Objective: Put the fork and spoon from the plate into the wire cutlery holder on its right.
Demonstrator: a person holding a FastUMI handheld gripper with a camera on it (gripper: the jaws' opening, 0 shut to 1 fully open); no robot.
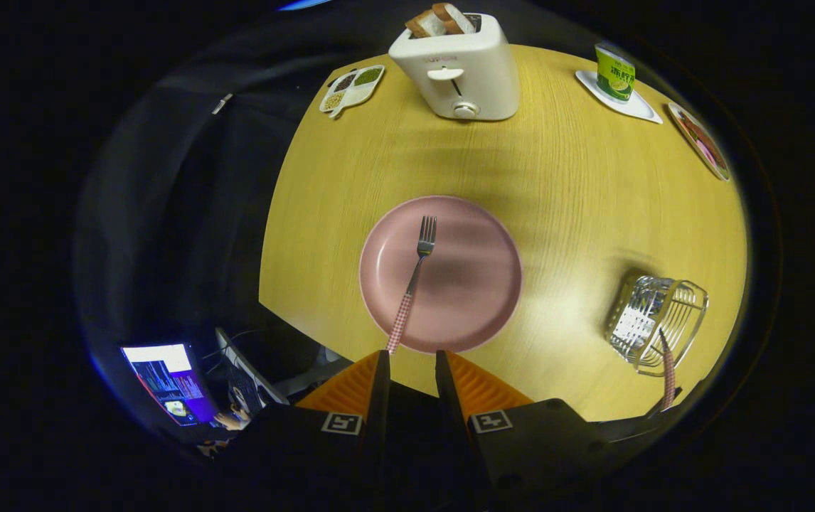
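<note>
Fork [416, 279] alone on the pink plate [482, 284], mid-table, handle over the plate's near rim.
My gripper [412, 364] hangs empty, fingers narrowly apart, by the wooden table's [564, 185] near edge. The wire cutlery holder [656, 321], near the right edge, holds a checked handle, likely the spoon [668, 370]. Toaster [459, 65] with bread at the far edge.
</note>
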